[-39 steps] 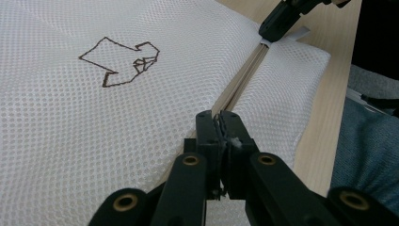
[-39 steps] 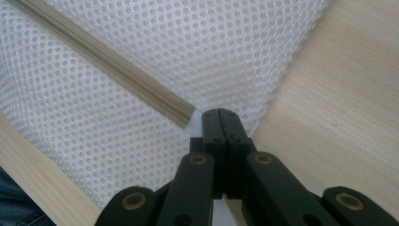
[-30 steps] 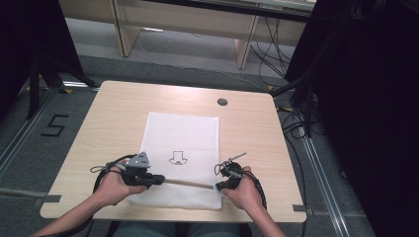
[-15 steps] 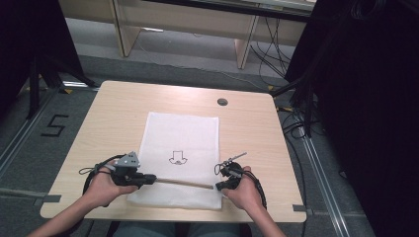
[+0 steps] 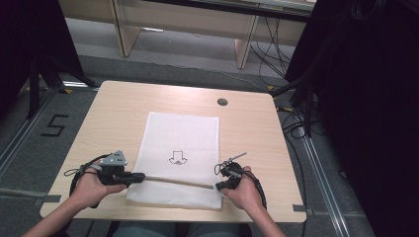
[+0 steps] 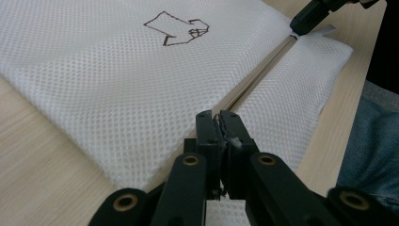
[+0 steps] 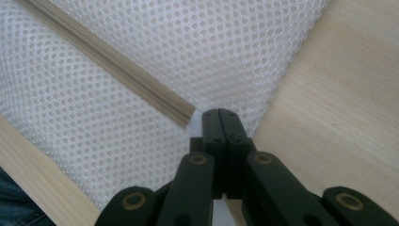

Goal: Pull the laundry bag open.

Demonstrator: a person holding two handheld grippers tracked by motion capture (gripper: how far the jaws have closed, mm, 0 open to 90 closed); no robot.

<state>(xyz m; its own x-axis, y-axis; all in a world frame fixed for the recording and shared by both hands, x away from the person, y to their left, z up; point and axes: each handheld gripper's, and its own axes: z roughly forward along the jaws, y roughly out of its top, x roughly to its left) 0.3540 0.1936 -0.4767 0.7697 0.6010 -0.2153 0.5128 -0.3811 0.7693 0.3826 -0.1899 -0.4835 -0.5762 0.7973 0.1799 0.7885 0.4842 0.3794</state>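
A white mesh bag point(image 5: 183, 143) lies flat on the wooden table point(image 5: 113, 113), with a beige zipper point(image 5: 178, 181) running across its near end. My left gripper point(image 5: 139, 177) is shut at the zipper's left part. In the left gripper view its jaws point(image 6: 219, 117) pinch a small pale piece, the zipper pull, right on the zipper line point(image 6: 263, 61). My right gripper point(image 5: 220, 185) is shut at the zipper's right end. In the right gripper view its tips point(image 7: 219, 115) clamp the bag's edge point(image 7: 235, 42) just past the end of the zipper point(image 7: 117, 70).
A black arrow-like drawing point(image 5: 176, 158) marks the bag's middle. A round cable hole point(image 5: 222, 102) sits in the tabletop at the far right. The table's near edge is close behind both hands; the person's jeans point(image 6: 371, 141) show beside it.
My left gripper has slid leftward along the zipper line, away from the right gripper. The right hand and the bag stayed where they were.
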